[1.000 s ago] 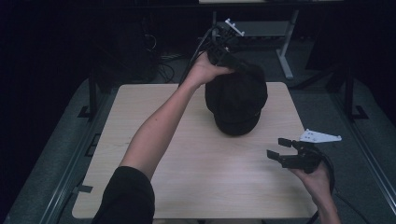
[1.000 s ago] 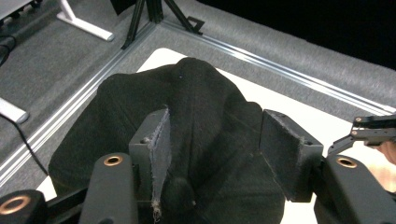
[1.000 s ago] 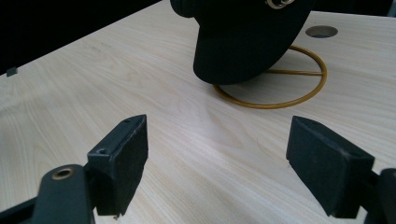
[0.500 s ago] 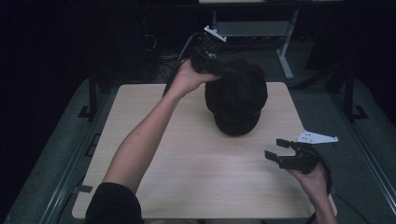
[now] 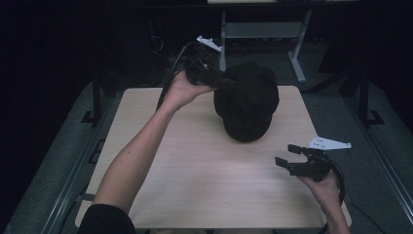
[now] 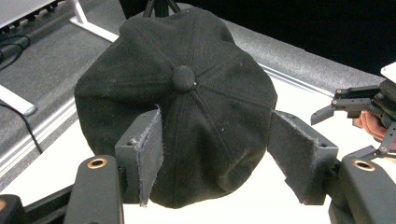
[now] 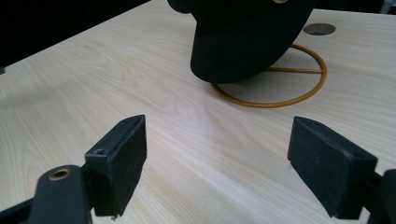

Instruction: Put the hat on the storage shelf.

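Note:
A black flat cap (image 5: 246, 102) sits on a gold wire stand (image 7: 280, 100) at the far middle of the wooden table (image 5: 195, 170). My left gripper (image 5: 228, 82) is level at the cap's back left edge. In the left gripper view its jaws (image 6: 217, 126) stand apart on either side of the cap's (image 6: 187, 60) near rim. They have just been opening, and the pads do not press on the cap. My right gripper (image 5: 286, 154) is held low at the front right with its jaws (image 7: 217, 140) wide apart and nothing between them. It points at the cap's peak (image 7: 243, 42).
A round cable hole (image 7: 319, 29) lies in the tabletop beyond the stand. Behind the table stand a white desk frame (image 5: 297, 58) and dark cables (image 5: 170, 68) over grey floor. Bare wood stretches across the table's near half.
My left hand has drawn leftward from the top of the cap to its back left edge, and its jaws stand wider. The right hand has stayed put.

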`<action>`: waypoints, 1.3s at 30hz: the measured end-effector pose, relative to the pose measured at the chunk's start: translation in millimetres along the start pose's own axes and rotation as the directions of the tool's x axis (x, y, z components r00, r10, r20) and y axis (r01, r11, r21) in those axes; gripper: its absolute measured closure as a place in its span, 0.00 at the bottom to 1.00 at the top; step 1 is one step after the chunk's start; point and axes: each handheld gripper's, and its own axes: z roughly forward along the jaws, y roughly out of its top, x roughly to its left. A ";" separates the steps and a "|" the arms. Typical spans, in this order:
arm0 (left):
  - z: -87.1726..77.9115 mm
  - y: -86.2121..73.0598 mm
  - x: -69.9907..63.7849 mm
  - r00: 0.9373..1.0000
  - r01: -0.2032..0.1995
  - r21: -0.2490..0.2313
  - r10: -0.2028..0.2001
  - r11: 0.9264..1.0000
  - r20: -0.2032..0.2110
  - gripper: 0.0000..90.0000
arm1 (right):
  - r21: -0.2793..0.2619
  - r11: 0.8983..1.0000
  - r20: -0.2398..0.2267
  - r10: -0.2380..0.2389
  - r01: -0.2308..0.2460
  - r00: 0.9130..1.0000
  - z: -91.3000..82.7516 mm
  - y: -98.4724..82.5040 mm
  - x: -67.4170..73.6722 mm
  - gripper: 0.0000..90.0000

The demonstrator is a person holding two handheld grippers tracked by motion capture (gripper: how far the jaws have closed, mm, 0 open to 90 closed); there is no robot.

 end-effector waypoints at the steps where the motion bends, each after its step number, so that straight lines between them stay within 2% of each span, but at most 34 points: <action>1: 0.0 0.0 0.0 1.000 0.000 0.000 0.000 1.000 0.000 0.39 | 0.000 1.000 0.000 0.000 0.000 1.000 0.0 0.0 0.0 0.22; 17: -13.3 -29.4 -5.2 1.000 0.001 -0.009 -0.001 1.000 -0.008 0.35 | 0.031 0.999 -0.004 -0.010 0.010 1.000 4.9 -0.4 1.5 0.22; 29: -18.4 -50.8 -10.7 1.000 0.003 -0.007 -0.003 1.000 -0.011 0.35 | 0.029 0.999 -0.008 -0.013 0.013 1.000 6.7 -0.5 2.0 0.22; 39: -26.2 -78.9 -16.9 1.000 0.024 -0.010 -0.024 1.000 -0.018 0.33 | 0.049 0.998 -0.013 -0.025 0.025 1.000 10.7 -0.6 3.7 0.20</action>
